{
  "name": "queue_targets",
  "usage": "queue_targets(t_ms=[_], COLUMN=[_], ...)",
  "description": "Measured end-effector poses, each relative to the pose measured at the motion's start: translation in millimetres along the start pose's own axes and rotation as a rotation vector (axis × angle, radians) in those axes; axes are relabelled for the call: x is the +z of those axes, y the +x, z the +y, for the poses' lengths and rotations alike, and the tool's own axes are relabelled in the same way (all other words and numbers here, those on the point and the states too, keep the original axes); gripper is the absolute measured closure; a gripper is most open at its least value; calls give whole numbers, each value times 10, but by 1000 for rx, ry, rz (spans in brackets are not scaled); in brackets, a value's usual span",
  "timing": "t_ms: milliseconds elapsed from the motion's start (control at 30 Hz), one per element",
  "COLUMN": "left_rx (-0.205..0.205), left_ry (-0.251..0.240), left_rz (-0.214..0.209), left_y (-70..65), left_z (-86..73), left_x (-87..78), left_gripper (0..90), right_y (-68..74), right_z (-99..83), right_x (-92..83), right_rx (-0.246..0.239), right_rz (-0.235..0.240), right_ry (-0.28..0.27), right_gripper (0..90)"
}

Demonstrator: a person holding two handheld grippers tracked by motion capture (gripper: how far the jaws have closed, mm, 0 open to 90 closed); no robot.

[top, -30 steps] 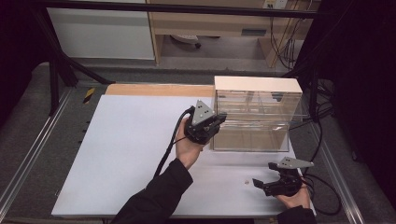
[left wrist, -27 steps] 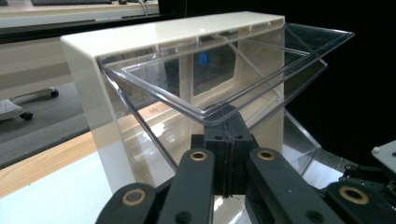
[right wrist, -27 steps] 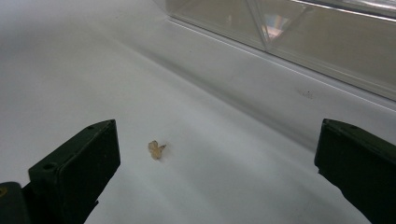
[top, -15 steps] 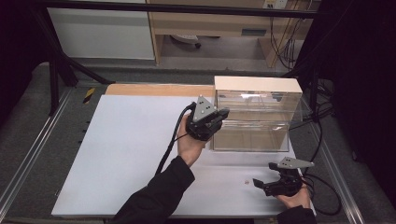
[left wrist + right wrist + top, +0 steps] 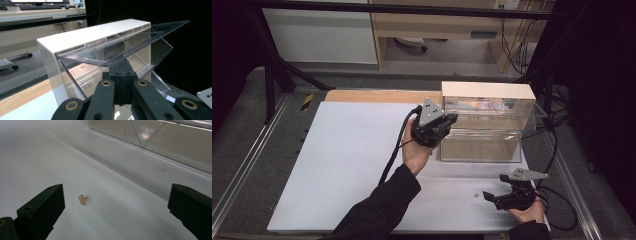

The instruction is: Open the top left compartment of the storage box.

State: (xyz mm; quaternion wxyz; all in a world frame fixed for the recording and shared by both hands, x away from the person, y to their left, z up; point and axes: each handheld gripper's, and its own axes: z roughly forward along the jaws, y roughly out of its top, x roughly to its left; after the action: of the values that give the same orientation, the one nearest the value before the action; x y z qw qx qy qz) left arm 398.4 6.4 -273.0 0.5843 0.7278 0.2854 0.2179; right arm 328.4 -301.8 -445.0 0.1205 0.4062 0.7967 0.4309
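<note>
Beside the clear bin [image 5: 484, 125], left tool [image 5: 447, 122] is clenched; right tool [image 5: 492, 196] released near a crumb [image 5: 82, 199].

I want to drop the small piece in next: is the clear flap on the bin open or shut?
Open: the clear flap tilts outward from the white bin, its lower edge lifted by the shut left tongs.
</note>
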Motion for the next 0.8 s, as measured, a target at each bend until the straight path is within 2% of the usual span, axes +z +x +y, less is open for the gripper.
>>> queue_targets(t_ms=[800], left_rx=[-9], left_ry=[-12], left_rz=[3], left_y=[23], left_z=[69], left_x=[31], left_gripper=[900], right_y=[20], right_z=[11], right_x=[18], right_rx=[-4], right_rz=[-6], right_ry=[24], right_gripper=[27])
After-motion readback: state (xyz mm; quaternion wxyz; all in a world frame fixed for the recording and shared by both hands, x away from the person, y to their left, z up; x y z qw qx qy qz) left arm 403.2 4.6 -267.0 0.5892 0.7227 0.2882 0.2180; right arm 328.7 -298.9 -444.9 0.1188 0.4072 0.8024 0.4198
